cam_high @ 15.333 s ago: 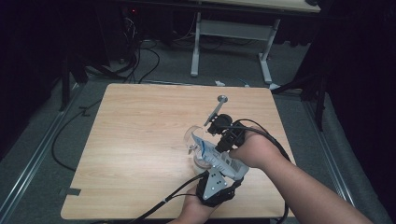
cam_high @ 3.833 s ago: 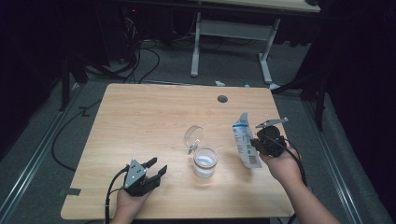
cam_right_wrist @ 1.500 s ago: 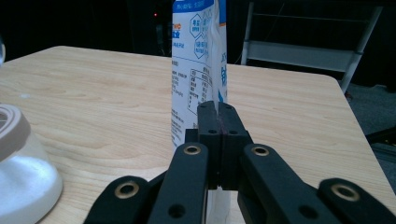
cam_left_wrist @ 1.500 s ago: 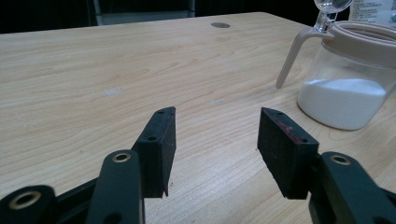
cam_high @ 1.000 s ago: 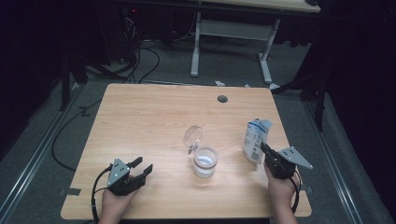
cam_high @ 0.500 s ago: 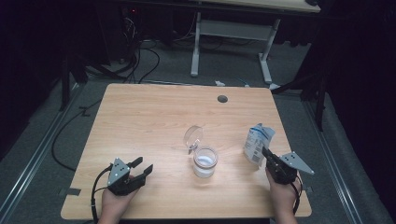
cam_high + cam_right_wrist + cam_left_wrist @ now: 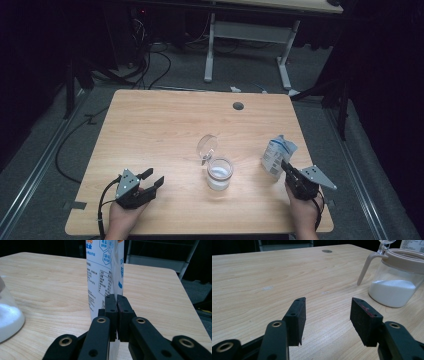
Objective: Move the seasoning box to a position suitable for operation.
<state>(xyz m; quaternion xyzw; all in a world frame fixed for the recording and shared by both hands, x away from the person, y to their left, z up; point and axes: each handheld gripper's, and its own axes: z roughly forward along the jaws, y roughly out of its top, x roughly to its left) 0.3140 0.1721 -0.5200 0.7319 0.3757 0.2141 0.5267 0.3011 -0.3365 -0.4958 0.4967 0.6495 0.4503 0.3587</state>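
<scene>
A white and blue printed bag [image 7: 276,152] stands upright near the table's right edge. My right gripper [image 7: 284,165] is shut on its near side. In the right gripper view the pads [image 7: 111,305] sit almost together on the bag's [image 7: 100,277] thin edge; the jaws have just been easing open, with the edge still between them. A glass jar [image 7: 220,174] holds white powder at the table's middle front, its hinged lid [image 7: 206,146] tipped open. My left gripper [image 7: 153,176] rests open at the front left, nothing between its pads [image 7: 297,317]; the jar [image 7: 392,287] stands off to its right.
The wooden table [image 7: 160,125] has a round cable hole [image 7: 238,105] near its far edge. Beyond the table stands a second desk's white frame [image 7: 247,30], with cables [image 7: 150,65] on the dark floor.
The right gripper and the bag have shifted slightly toward the near edge. The left gripper and the jar have kept still.
</scene>
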